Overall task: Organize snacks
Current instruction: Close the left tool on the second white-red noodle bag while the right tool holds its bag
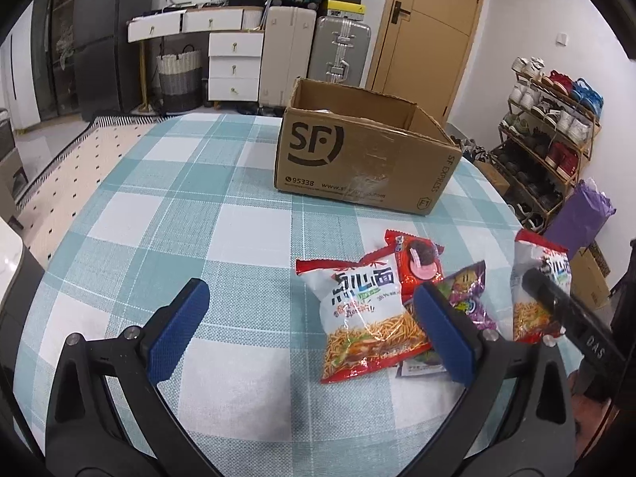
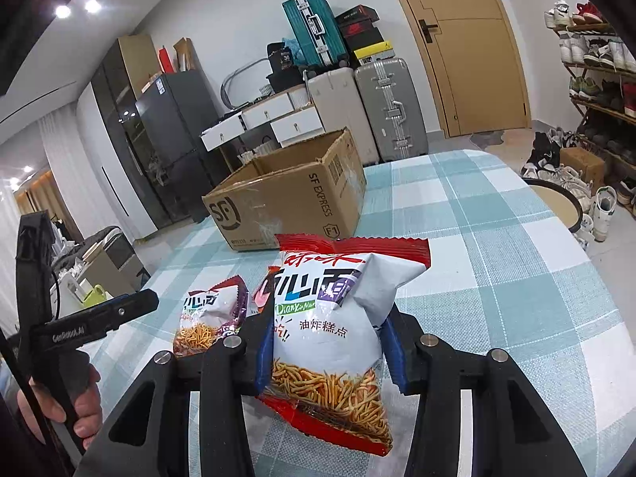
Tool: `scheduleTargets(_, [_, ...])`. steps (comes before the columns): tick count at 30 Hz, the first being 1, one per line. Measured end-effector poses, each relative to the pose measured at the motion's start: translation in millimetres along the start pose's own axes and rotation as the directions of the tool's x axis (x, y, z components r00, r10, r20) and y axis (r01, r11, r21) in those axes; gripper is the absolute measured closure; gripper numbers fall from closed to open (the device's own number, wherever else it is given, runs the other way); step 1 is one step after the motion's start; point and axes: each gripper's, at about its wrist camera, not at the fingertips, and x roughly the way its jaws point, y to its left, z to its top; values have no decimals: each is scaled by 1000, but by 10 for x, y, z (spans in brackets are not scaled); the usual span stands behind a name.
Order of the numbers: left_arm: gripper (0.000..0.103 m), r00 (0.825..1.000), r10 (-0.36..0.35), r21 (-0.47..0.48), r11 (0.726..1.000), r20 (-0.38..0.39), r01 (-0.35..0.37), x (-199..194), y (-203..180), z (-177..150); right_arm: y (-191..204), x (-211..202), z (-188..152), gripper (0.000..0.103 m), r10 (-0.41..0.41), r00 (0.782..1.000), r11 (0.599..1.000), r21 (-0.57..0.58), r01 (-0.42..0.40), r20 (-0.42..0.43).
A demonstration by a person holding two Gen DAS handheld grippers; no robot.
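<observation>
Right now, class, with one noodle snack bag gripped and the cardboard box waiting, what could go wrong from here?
1. The right claw pinches only the noodle bag's puffy middle; it might slip or burst.
2. The open left claw hovers beside the remaining packets and could knock them.

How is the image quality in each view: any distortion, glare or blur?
Left wrist view: strong fisheye bending, black corners; cardboard box sharp, glare on its tape. Right wrist view: same bending, bright ceiling lights top left; the held noodle bag sharp with little glare.
</observation>
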Motion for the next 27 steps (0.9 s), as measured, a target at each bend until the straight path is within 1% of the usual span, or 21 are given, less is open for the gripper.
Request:
scheduleTargets(2, [0, 1000, -10, 2, 1000, -21, 10, 57, -6, 21, 4, -22, -6, 58, 3, 1000, 1000, -3, -3, 5])
scheduleTargets(4, [1, 999, 0, 16, 1000, -41, 1, 128, -33, 28, 2, -34, -7, 58, 7, 1000, 1000, -1, -7, 8])
scheduleTargets(11, [1, 992, -41, 22, 999, -117, 44, 382, -150, 17, -15, -47, -12, 58, 18, 1000, 1000, 8, -18, 12])
scheduleTargets(13, [1, 991, -32, 23, 999, -131, 36, 458, -185, 19, -19, -55, -12, 58, 19, 1000, 1000, 7, -20, 16])
scheduleTargets(19, [1, 983, -40, 8, 999, -181, 42, 678, -216, 25, -21, -67, -15, 58, 24, 1000, 1000, 13, -24, 21])
scheduleTargets(22, [7, 977, -35, 11, 999, -209, 38, 786, -234, 19, -23, -65, -12, 58, 26, 999, 999, 20, -26, 20])
scheduleTargets(24, [14, 973, -39, 0, 999, -228, 40, 849, -225, 23, -24, -66, -12, 58, 27, 999, 999, 22, -27, 20])
scheduleTargets(27, [22, 968, -68, -25, 998, -241, 64, 909, -193, 46, -24, -65, -15, 58, 28, 999, 999, 25, -29, 19])
